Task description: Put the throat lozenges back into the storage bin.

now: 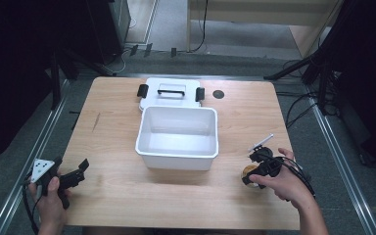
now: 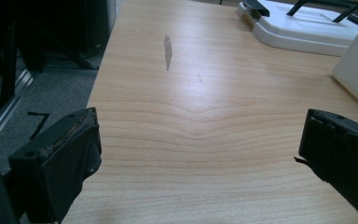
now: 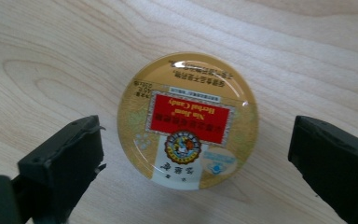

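Hovering over the round gold candy tin with a red label point(image 3: 187, 120), the right gripper point(image 1: 260, 169) has its jaws spread wide to either side of the tin, touching nothing; the grasp is not yet made. The tin lies flat on the light wooden table point(image 1: 112, 142), at about four o'clock from the open white rectangular plastic box point(image 1: 177, 137) that sits near the table's middle. The box looks empty, so I judge the job, which appears to be putting the tin into the box, to be at its very start: closing on the tin, lifting it, carrying it toward ten o'clock and setting it inside all remain.

Behind the box, at twelve o'clock, its white lid with black clips and handle point(image 1: 170, 93) lies flat on the table, so the box is already open.

The right hand point(image 1: 284, 182) tilts its gripper steeply down, almost straight above the tin. The left gripper point(image 2: 196, 154) rests low near the table's seven o'clock corner, held in the left hand point(image 1: 51, 198), pointing toward the box, jaws wide apart and holding nothing.
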`<state>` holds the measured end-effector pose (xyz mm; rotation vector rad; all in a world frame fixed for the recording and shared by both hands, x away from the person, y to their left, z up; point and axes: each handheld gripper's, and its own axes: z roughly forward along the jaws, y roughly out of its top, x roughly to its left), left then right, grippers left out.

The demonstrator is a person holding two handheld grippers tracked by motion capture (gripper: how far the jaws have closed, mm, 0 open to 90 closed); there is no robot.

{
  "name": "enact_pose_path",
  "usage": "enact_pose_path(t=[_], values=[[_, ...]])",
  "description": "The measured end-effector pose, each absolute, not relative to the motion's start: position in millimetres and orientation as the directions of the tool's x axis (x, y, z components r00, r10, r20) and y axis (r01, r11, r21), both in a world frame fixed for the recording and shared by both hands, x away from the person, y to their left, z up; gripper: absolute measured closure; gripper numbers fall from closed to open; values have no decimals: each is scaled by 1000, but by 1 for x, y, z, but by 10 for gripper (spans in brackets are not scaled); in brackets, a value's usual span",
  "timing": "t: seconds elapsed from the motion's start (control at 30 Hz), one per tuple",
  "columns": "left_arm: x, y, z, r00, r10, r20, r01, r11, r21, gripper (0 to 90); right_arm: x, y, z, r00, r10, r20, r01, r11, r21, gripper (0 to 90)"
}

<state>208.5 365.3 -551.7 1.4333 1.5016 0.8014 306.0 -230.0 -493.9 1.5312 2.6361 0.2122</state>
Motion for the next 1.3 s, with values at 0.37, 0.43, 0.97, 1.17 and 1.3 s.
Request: enact_pose_path(t=[0.37,0.43,0.97,1.17,1.3], values=[[209,368,-552,45,981,-188,418,153,896,0,307,-217,-505,-494,866,-75,857,500,122,161],[209,367,-552,44,982,-186,418,151,896,0,307,-216,-505,-504,861,-74,851,509,127,203],[209,367,-552,44,983,-177,422,142,895,0,304,-222,-487,-564,825,-39,811,562,161,211],[210,367,-552,48,983,-175,425,138,895,0,306,-220,-472,-578,815,-36,798,575,179,212],[210,367,-552,48,983,-176,426,139,894,0,309,-218,-458,-586,809,-33,791,581,195,213]])
